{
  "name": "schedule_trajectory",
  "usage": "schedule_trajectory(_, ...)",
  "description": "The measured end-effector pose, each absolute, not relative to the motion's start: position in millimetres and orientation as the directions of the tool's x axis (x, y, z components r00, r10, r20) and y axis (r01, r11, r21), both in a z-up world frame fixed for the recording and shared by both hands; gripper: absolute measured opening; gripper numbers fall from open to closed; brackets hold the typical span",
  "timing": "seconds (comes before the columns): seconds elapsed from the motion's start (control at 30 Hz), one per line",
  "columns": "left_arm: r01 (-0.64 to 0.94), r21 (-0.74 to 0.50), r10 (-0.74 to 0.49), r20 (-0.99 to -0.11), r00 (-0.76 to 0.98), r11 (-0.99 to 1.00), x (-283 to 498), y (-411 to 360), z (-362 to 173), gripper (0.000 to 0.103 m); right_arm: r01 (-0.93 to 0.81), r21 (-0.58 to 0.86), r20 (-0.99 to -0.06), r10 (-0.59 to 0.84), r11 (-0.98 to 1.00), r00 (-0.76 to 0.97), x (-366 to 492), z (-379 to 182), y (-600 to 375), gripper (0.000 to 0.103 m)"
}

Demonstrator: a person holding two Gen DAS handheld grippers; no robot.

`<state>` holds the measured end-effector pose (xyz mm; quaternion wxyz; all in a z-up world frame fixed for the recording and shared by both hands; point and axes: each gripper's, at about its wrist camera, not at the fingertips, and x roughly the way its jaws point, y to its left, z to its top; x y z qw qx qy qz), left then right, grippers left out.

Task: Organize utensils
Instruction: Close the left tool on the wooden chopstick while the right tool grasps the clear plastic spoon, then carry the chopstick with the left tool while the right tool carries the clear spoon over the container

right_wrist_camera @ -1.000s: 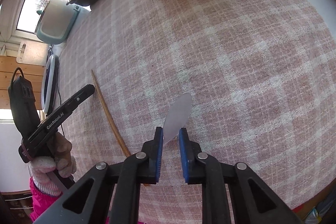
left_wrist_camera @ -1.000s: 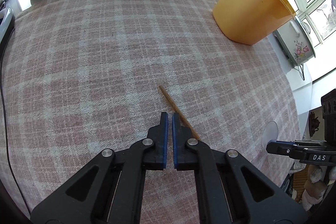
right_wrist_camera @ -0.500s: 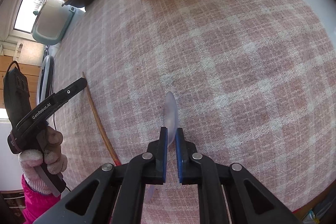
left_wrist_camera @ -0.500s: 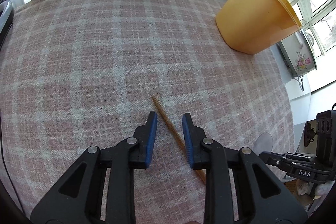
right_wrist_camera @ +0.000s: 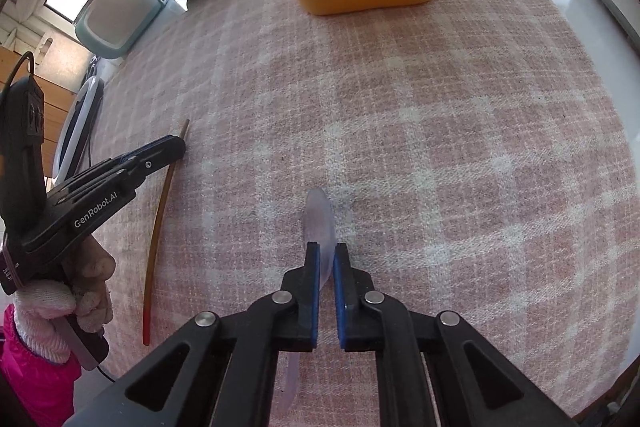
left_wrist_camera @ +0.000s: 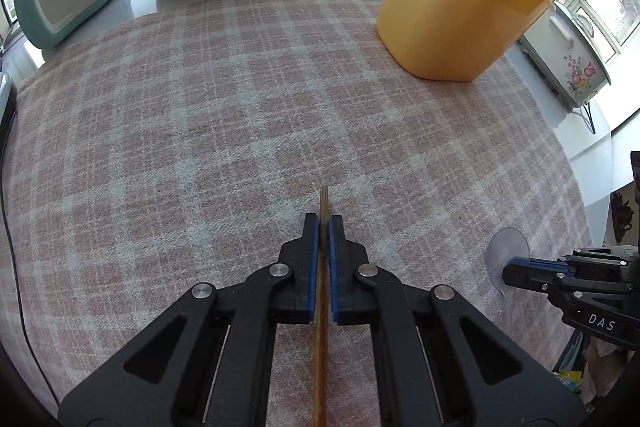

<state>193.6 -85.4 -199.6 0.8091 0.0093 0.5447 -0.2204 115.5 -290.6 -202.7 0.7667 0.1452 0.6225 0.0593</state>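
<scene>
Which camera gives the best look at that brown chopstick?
The right wrist view. There the chopstick shows along most of its length on the checked cloth, red end included, with the left hand-held gripper pinching near its far tip. The left wrist view sees it only end-on, a thin line between the pads.

Both grippers are black plastic with blue pads and silver screws. The left gripper reads "GenRobot.AI", the right gripper "DAS". A white knit glove and pink sleeve show.

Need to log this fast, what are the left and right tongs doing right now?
Left tongs: shut on the chopstick.
Right tongs: shut on the clear plastic spoon.
</scene>
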Motion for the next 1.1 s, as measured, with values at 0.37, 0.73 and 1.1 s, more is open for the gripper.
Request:
schedule_trajectory(0.37, 0.328, -0.333, -0.443, -0.821, 0.36, 0.884, 178, -63, -154, 0.002, 0.048, 0.312, -0.898, 0.278, 0.949, 0.34, 103, -162, -310, 0.0)
schedule_trajectory(0.73, 0.327, -0.369, -0.489, -0.727, 0.483, 0.87, 174, -53, -90, 0.002, 0.041, 0.337, -0.834, 0.278, 0.941, 0.476, 95, -107, -346, 0.0)
schedule_trajectory(1.1, 0.329, -0.371, -0.496, -0.663, 0.561, 0.868, 174, -67, -51, 0.002, 0.004, 0.335, -0.769, 0.27, 0.942, 0.579, 105, -67, -370, 0.0)
